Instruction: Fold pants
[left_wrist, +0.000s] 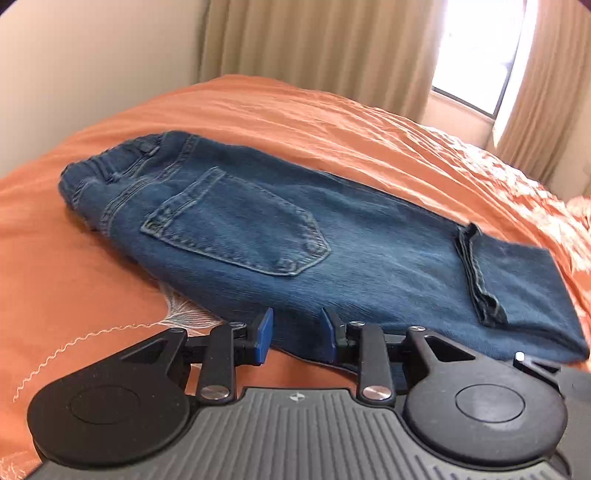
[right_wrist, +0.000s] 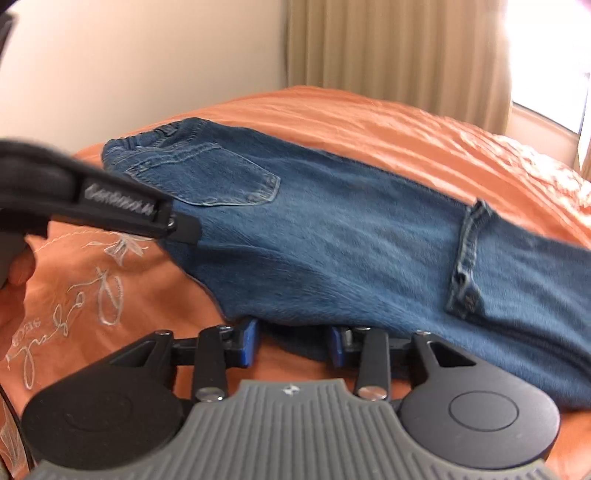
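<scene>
Pants: blue jeans (left_wrist: 295, 236) lie on the orange bedspread (left_wrist: 332, 122), already doubled over lengthwise, back pocket (left_wrist: 240, 225) up, waistband far left, hem cuff (left_wrist: 480, 273) turned back over the legs at right.
Left tongs (left_wrist: 297, 334): spread, nothing between the blue pads; they hang at the near edge of the denim, likely set to take that edge for the next fold.
Right tongs (right_wrist: 293, 345): also spread and pinching nothing, at the same near edge further along.
Why two: one at each end should keep the fold straight.
Around: beige curtains (left_wrist: 314, 48) and a bright window behind; white embroidery on the bedspread.
In the way: nothing lies on the jeans; the left tool crosses the right camera's view.
</scene>
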